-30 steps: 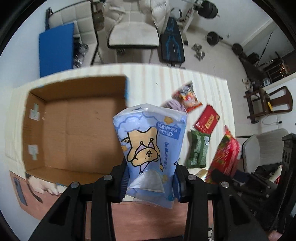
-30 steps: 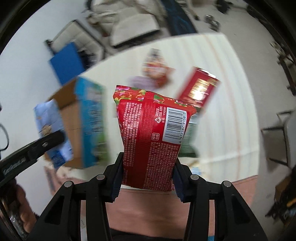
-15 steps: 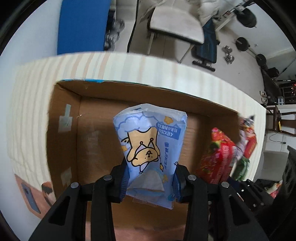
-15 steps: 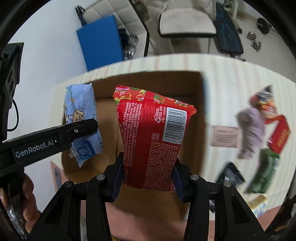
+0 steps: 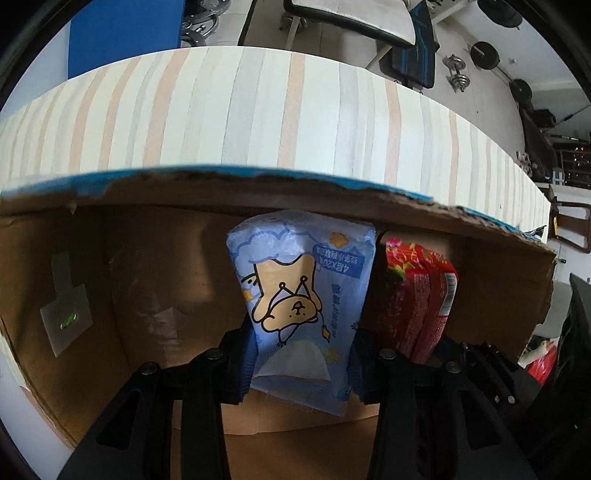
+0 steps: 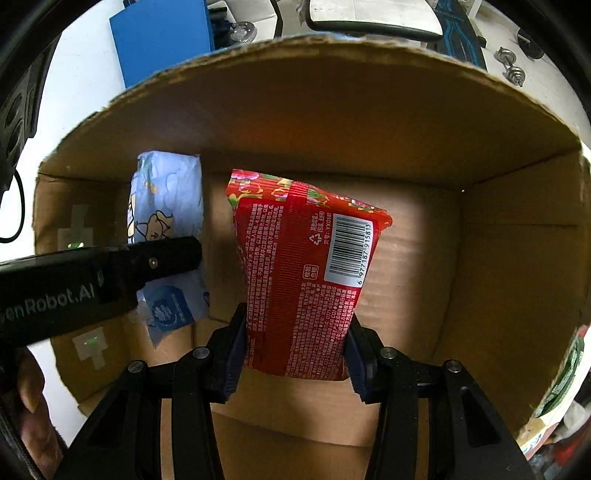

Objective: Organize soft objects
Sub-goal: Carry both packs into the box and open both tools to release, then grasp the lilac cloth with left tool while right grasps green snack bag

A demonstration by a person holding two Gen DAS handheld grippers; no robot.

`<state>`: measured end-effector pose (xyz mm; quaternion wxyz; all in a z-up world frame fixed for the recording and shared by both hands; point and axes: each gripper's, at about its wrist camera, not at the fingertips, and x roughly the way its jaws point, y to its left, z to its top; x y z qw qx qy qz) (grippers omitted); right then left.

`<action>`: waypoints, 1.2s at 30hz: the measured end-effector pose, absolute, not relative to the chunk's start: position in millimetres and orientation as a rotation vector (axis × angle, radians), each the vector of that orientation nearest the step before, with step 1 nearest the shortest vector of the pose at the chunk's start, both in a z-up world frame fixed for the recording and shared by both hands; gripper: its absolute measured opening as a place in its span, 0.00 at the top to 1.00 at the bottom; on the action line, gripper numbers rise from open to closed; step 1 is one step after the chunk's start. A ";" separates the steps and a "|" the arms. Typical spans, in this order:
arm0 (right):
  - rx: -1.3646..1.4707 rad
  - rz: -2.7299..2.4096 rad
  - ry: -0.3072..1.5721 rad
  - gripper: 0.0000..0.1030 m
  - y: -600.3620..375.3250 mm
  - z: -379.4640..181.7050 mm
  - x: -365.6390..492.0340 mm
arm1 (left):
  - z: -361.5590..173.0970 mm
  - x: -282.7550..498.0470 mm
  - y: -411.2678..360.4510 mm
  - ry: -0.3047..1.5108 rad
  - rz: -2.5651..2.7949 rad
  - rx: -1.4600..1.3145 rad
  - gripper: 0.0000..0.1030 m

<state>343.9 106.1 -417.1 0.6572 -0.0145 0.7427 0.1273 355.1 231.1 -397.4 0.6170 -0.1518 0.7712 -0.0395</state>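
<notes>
My left gripper [image 5: 301, 354] is shut on a light blue tissue pack [image 5: 301, 295] with a cartoon dog, held inside an open cardboard box [image 5: 147, 266]. My right gripper [image 6: 293, 350] is shut on a red snack bag [image 6: 303, 273] with a barcode, also inside the box [image 6: 498, 258]. The two packs hang side by side, the red bag [image 5: 417, 295] to the right of the blue pack [image 6: 166, 206]. The left gripper's arm [image 6: 92, 284] crosses the right wrist view at the left.
The box stands on a striped table [image 5: 258, 122]. Other packets [image 6: 565, 376] lie outside the box at the right. Chairs, a blue panel [image 5: 125, 33] and weights stand beyond the table.
Both grippers have moved from above the table down into the box with their packs. The box walls now fill both views.
</notes>
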 end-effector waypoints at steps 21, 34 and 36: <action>-0.084 0.205 1.618 0.00 86.7 -353.8 293.7 | -300.2 281.0 252.8 1.580 0.050 -0.184 0.01; -0.024 0.260 1.524 0.00 73.9 -309.1 240.9 | -238.9 229.8 246.4 1.419 0.103 -0.197 0.01; 0.013 0.290 1.495 0.00 64.7 -294.9 232.8 | -222.4 227.0 235.3 1.382 0.121 -0.176 0.01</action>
